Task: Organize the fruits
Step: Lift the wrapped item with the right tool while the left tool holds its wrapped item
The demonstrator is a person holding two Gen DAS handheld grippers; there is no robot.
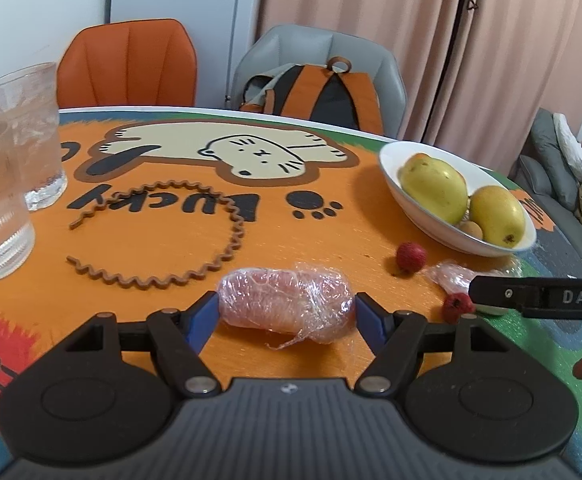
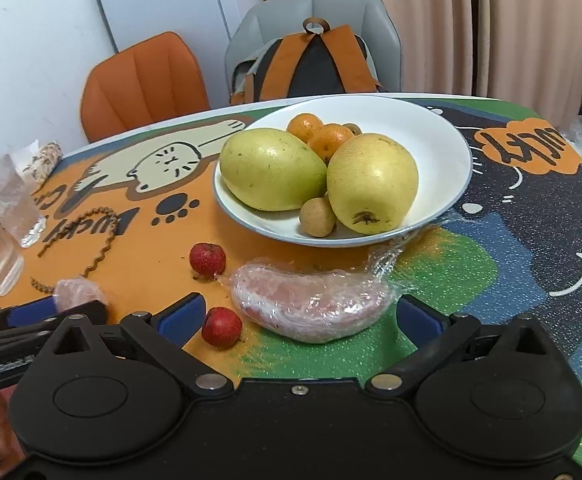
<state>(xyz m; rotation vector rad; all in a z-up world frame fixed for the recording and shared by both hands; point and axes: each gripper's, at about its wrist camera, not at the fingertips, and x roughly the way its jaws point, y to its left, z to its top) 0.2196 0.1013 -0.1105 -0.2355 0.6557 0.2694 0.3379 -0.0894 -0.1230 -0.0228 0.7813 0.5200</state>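
Through the left wrist camera I see the far table edge (image 1: pixel 219 111) running across at 12 o'clock, with an orange chair (image 1: pixel 127 64) and a grey chair (image 1: pixel 323 60) carrying a backpack (image 1: pixel 315 88) behind it. Bare tabletop lies between the wavy brown band (image 1: pixel 159 240) at 11 o'clock and the white bowl (image 1: pixel 447 216) at 2 o'clock. Two glasses (image 1: pixel 15 152) stand at 9 o'clock.

My left gripper (image 1: pixel 287 312) has its jaws wide apart, one blue finger at each end of a plastic-wrapped pink fruit (image 1: pixel 287 304); I cannot tell whether the fingers touch the wrap.

My right gripper (image 2: pixel 301 314) is also wide open. A second wrapped fruit (image 2: pixel 311 304) lies between its fingers, nearer the right one and not gripped, and a red berry (image 2: pixel 222 327) sits just beside the left finger. Another red berry (image 2: pixel 207 260) lies at 11 o'clock, apart from the bowl.

The bowl holds two mangoes (image 2: pixel 271 168), two oranges (image 2: pixel 323 132) behind them, and a small brown fruit (image 2: pixel 317 222) in front. Open table extends at 3 o'clock toward the right edge (image 2: pixel 571 148).
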